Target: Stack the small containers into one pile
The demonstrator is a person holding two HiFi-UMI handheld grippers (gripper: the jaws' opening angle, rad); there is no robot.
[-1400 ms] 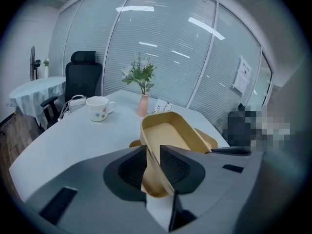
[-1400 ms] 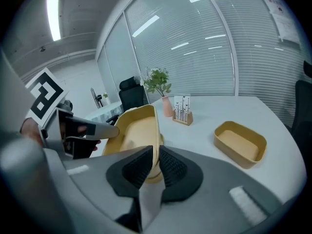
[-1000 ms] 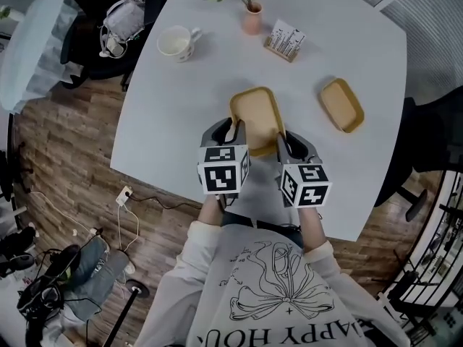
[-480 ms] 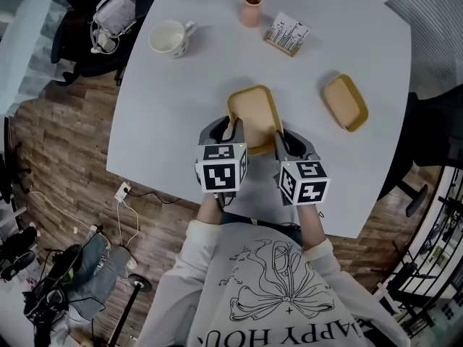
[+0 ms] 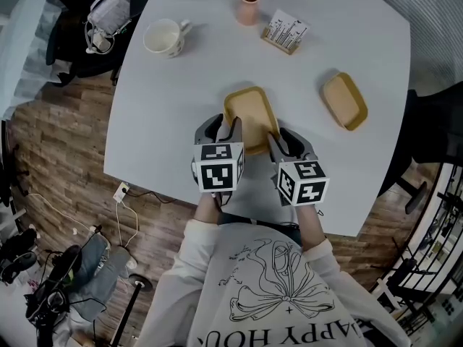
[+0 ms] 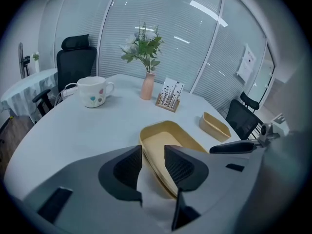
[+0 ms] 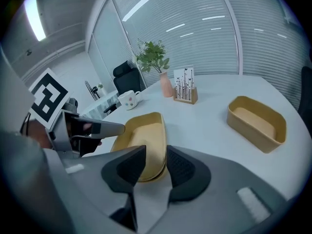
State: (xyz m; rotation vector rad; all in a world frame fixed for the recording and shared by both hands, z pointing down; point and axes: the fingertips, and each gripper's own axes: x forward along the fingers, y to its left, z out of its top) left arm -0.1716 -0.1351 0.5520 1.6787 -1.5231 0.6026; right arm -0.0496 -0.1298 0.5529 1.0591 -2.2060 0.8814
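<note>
A shallow yellow container (image 5: 250,111) lies on the white table (image 5: 173,114) right in front of me. My left gripper (image 5: 221,130) straddles its left rim (image 6: 152,156) and my right gripper (image 5: 285,142) straddles its right rim (image 7: 155,156). Both pairs of jaws are opening, and the thin rim sits loose in the gap with the pads not pressing on it. A second, deeper yellow container (image 5: 343,100) stands alone to the right, also seen as a small tub (image 6: 214,126) in the left gripper view and close by as a tub (image 7: 257,122) in the right gripper view.
A white mug (image 5: 160,36), a pink vase with a plant (image 5: 248,7) and a wooden card holder (image 5: 282,31) stand along the far side of the table. An office chair with a bag (image 5: 108,16) sits off the left corner. The table's near edge runs just under the grippers.
Both grippers' jaws have spread apart around the near container's rims. The container and the grippers stay in nearly the same place; the view has shifted slightly.
</note>
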